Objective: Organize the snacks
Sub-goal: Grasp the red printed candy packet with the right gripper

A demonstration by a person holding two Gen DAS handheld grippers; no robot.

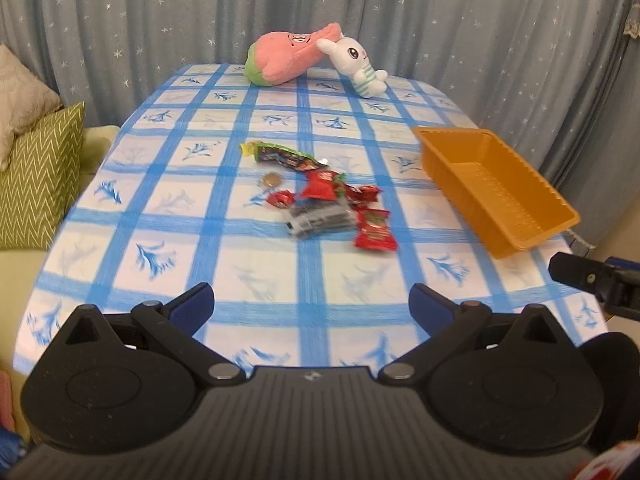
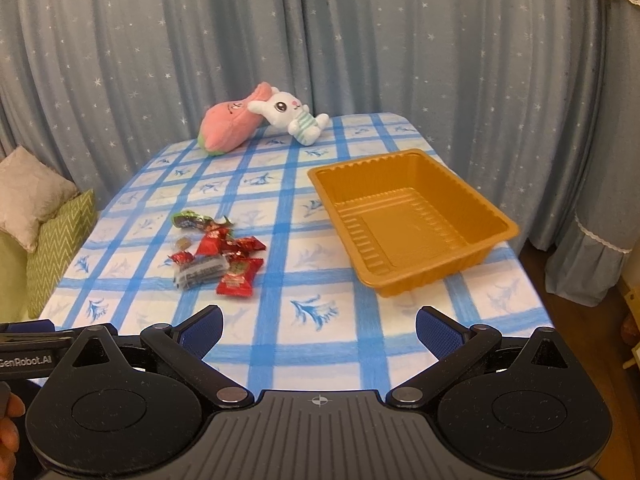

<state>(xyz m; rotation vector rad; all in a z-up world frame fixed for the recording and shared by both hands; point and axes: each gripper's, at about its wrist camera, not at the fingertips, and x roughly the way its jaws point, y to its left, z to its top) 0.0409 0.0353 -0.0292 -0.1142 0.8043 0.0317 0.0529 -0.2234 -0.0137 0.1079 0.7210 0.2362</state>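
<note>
Several wrapped snacks lie in a loose pile [image 1: 320,200] mid-table: red packets, a grey-black packet [image 1: 320,220], a long dark bar with a green end [image 1: 280,154] and a small round brown sweet [image 1: 272,179]. The pile also shows in the right wrist view [image 2: 218,254]. An empty orange plastic tray [image 1: 496,188] stands to the right of it, also in the right wrist view [image 2: 412,220]. My left gripper [image 1: 312,304] is open and empty, over the near table edge. My right gripper [image 2: 319,326] is open and empty, near the front edge, short of the tray.
A blue-checked cloth [image 2: 304,344] covers the table. A pink plush [image 1: 288,58] and a white rabbit plush [image 1: 360,66] lie at the far end. Green and beige cushions [image 1: 36,168] sit on a sofa to the left. Starry curtains hang behind.
</note>
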